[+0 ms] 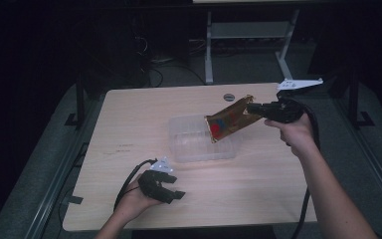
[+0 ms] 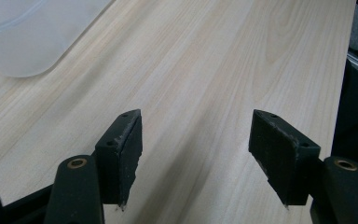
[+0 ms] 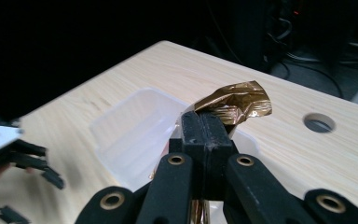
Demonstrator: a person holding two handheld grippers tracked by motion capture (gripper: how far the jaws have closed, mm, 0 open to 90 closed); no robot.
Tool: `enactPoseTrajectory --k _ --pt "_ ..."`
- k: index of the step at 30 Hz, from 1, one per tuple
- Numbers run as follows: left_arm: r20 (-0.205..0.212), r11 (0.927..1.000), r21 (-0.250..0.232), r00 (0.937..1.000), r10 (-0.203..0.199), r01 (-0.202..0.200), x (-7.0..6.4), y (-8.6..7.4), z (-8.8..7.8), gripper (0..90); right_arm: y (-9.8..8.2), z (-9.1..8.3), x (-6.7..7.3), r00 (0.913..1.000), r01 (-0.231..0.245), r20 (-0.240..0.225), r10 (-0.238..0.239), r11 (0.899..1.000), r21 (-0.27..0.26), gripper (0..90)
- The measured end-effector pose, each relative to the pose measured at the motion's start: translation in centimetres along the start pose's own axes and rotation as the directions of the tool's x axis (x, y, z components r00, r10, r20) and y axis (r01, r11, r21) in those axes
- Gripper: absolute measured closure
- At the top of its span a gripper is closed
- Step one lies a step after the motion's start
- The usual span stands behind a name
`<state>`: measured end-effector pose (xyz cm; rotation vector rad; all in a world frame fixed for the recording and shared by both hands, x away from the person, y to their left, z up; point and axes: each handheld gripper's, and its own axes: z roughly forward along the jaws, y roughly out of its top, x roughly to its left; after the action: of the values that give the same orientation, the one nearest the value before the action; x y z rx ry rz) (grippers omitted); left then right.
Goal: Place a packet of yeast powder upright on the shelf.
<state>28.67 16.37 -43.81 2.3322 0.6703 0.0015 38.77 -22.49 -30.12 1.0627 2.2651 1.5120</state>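
My right gripper (image 1: 252,107) is shut on the top edge of a gold foil bag (image 1: 227,120) with a red and blue print. The bag hangs tilted in the air over the right part of a clear plastic container (image 1: 189,144) on the wooden table (image 1: 129,124). In the right gripper view the crumpled gold bag (image 3: 240,100) sticks out past my right gripper (image 3: 205,122), with the container (image 3: 130,130) below it. My left gripper (image 1: 171,191) rests near the table's front edge, open and empty. Its fingers (image 2: 126,149) stand wide apart over bare wood.
A round cable hole (image 1: 229,96) lies in the table behind the container. A corner of the container (image 2: 23,42) lies at the upper left of the left gripper view. The floor and a grey desk frame (image 1: 209,45) lie beyond the far edge.
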Motion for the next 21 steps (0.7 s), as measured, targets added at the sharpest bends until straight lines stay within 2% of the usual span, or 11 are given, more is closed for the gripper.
enactPoseTrajectory --k 8,10,11,21 --pt "-0.002 1.0 -0.003 1.0 -0.005 0.005 0.0 0.0 0.0 34.5 -0.7 0.1 -0.4 0.9992 -0.02 0.035 0.019 1.0 0.022 89.7" --pt "-0.002 0.9999 0.006 1.0 0.008 -0.008 0.0 0.0 0.0 34.5 -0.8 0.2 -0.4 0.9992 -0.021 0.034 0.02 0.999 0.027 89.7" --pt "0.0 1.0 -0.002 1.0 -0.002 0.002 -0.1 0.0 0.1 34.5 -0.8 0.2 -0.3 0.9991 -0.026 0.034 0.024 0.999 0.036 89.6" --pt "-0.001 1.0 0.002 1.0 0.002 -0.002 -0.1 0.0 0.1 34.5 -0.9 1.1 0.4 0.9996 -0.018 0.023 0.016 0.997 0.08 87.4"
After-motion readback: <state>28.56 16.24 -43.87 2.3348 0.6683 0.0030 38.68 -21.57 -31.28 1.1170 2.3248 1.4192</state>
